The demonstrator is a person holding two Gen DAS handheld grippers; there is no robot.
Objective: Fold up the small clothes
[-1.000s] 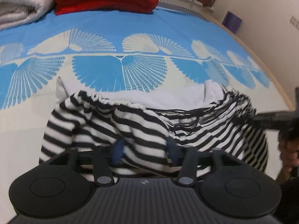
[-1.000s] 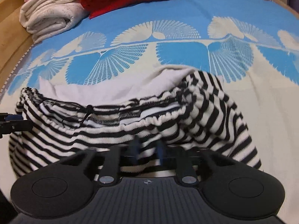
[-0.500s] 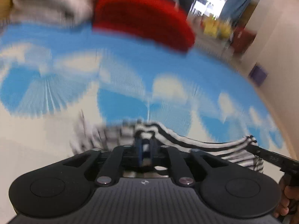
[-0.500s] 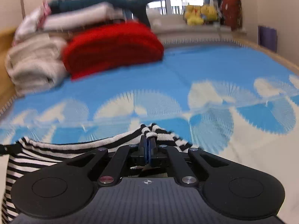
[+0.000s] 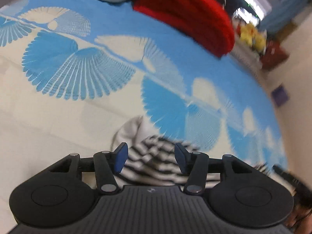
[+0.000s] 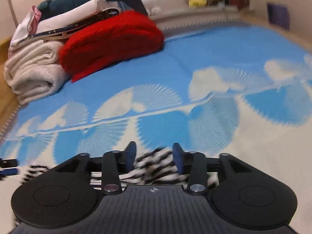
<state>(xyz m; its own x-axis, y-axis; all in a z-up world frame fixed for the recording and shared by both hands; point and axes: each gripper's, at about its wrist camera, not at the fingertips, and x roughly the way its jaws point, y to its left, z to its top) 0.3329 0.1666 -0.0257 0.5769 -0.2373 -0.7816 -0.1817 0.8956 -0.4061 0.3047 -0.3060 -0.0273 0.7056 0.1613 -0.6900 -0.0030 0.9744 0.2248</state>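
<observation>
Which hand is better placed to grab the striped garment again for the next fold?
Probably left: its tongs, which have just been opening, show more striped garment and its white edge between them. The right tongs, also just opened, show less cloth.

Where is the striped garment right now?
The striped garment lies on the blue-and-cream bedspread, low in both wrist views, between each gripper's open jaws, well short of the red blanket.
</observation>
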